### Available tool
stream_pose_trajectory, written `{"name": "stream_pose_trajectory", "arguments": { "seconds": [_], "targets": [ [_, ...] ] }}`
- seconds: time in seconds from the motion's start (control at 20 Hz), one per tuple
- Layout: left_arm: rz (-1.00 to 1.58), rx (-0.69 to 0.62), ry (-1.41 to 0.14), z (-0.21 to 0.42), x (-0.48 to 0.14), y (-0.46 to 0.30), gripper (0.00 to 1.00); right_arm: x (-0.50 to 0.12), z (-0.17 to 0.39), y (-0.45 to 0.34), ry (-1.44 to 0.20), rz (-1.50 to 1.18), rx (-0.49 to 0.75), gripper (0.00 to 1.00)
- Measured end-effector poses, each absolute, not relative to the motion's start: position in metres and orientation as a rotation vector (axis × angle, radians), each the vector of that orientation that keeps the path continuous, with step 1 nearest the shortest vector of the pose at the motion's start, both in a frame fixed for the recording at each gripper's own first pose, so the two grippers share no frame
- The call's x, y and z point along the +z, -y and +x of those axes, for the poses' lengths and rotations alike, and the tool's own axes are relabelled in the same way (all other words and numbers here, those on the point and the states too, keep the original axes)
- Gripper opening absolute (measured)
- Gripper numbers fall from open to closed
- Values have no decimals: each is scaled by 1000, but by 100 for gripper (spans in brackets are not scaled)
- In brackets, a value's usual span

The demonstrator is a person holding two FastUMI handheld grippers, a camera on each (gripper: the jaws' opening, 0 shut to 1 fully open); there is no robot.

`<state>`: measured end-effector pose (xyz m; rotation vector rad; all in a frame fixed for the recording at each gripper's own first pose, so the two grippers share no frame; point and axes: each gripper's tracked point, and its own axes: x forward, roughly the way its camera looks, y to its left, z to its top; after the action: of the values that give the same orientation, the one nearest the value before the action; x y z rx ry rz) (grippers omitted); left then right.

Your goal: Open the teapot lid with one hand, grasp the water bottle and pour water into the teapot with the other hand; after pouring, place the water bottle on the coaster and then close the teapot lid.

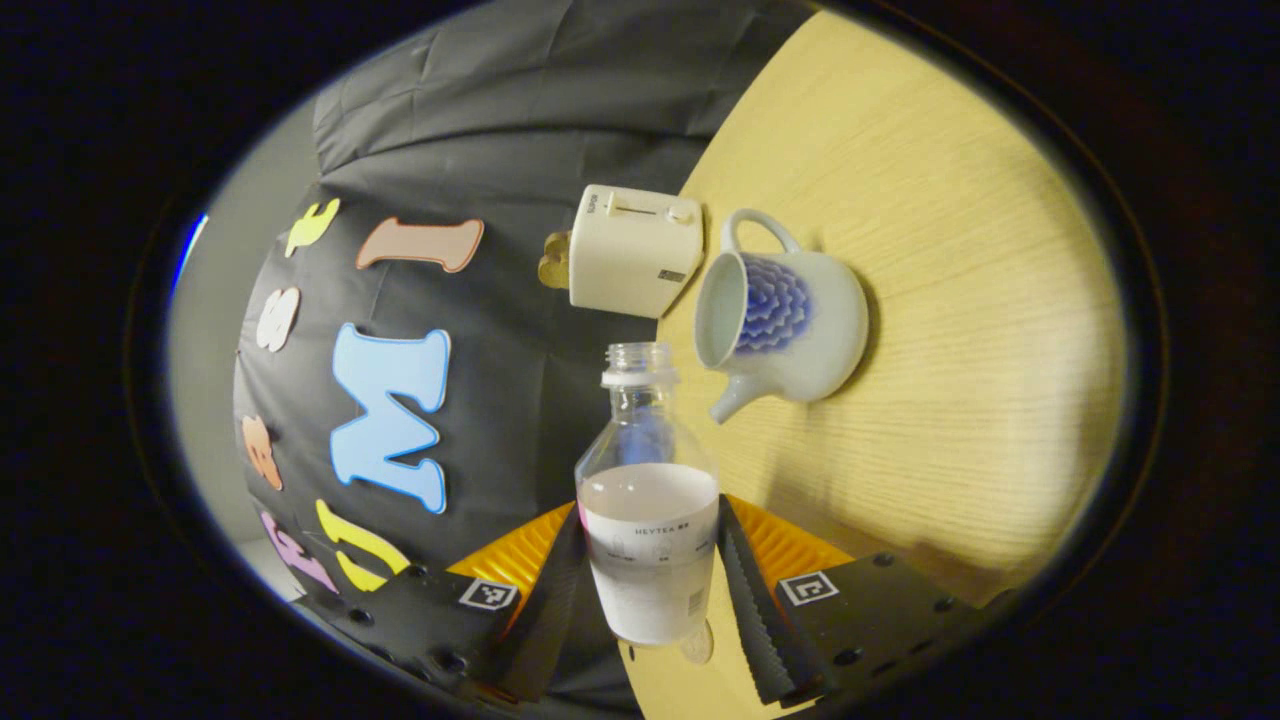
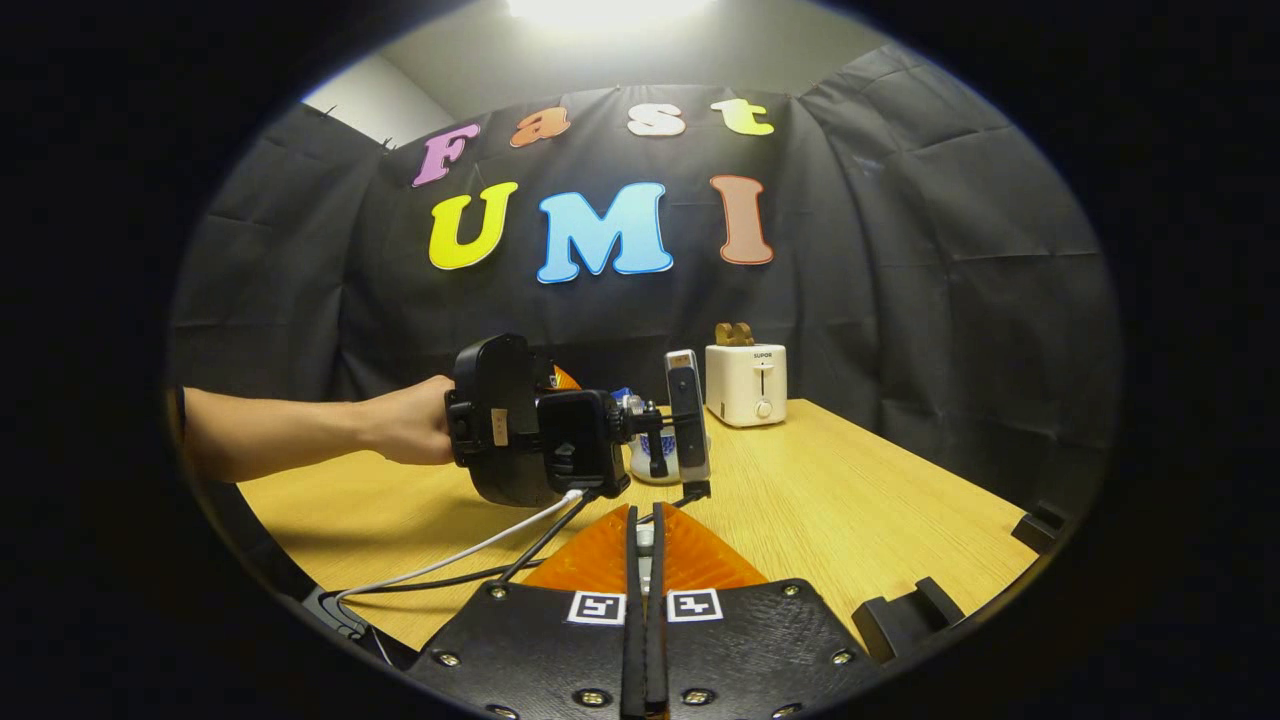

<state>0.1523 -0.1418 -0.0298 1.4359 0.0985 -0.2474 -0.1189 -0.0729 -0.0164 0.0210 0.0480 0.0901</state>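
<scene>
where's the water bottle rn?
In the left gripper view the water bottle sits clamped in the left gripper, tipped toward the lidless teapot beside the toaster.

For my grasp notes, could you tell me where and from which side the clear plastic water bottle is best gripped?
Grip the clear plastic water bottle around its wide labelled lower body, coming side-on as the left claw does: the neck is narrow, and the open mouth must stay free to pour.

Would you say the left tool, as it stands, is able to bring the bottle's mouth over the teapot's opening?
Probably yes. The left tool grips the uncapped water bottle, the teapot sits just beyond with its lid off, and nothing lies between them. The toaster stands off to one side.
</scene>
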Motion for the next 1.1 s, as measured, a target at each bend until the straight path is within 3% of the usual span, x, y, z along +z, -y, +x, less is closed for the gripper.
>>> {"name": "stream_pose_trajectory", "arguments": {
  "seconds": [1.1],
  "targets": [
    [1847, -235, -138, 167, -19, 148, 86, -26, -119, 84, -77, 53, 77, 1]
  ]
}}
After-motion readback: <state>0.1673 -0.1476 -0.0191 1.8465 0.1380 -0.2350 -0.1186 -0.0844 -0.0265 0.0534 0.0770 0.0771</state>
